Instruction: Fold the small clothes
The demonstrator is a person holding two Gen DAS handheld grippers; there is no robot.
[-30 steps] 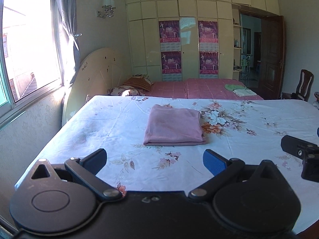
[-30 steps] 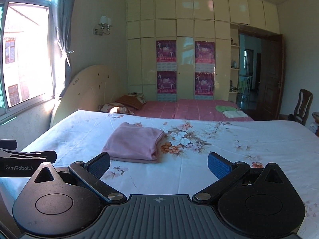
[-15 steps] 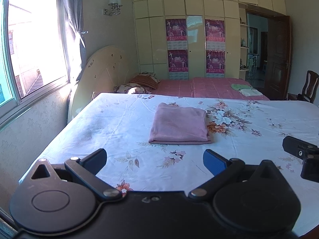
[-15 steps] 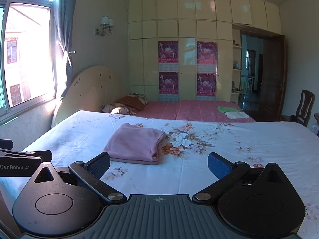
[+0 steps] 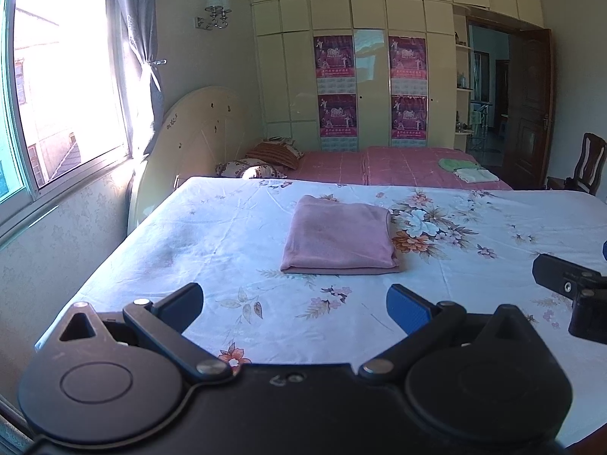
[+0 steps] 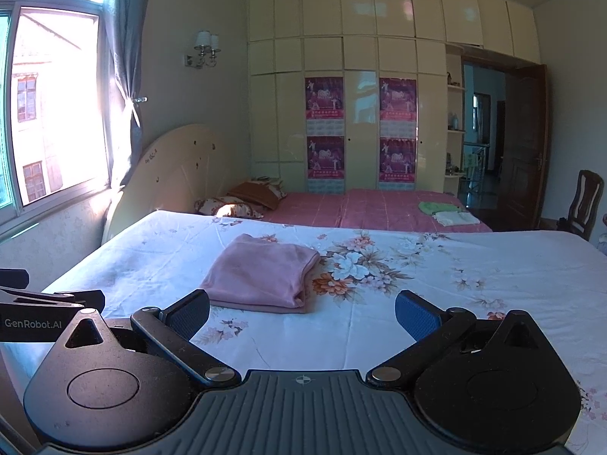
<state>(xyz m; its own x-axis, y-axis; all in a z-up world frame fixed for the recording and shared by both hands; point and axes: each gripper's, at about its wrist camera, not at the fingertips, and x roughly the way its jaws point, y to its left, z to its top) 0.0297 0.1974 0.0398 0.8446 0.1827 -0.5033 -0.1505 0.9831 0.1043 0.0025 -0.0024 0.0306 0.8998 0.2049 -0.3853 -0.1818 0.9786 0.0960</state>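
Bed point(image 5: 212, 235) with the floral sheet is carrying everything; second bed with pink cover point(image 5: 398, 167) is sitting past its far edge, holding a green and a white folded piece point(image 5: 468, 170). Pink garment point(image 5: 339, 240) is lying folded into a neat rectangle near the bed's middle, a bit toward the far edge, flat on the sheet, nothing touching it. Over the last second both cameras are pulling back and up slightly, garment shape unchanged, so I'm reading this piece as done and the tools as retreating. Left tool point(image 5: 295, 305) is hanging above the near edge, fingers spread wide, empty. Right tool point(image 6: 302, 313) likewise: fingers apart, holding nothing, well short of the garment point(image 6: 261, 278). Likely next: fetching another item.
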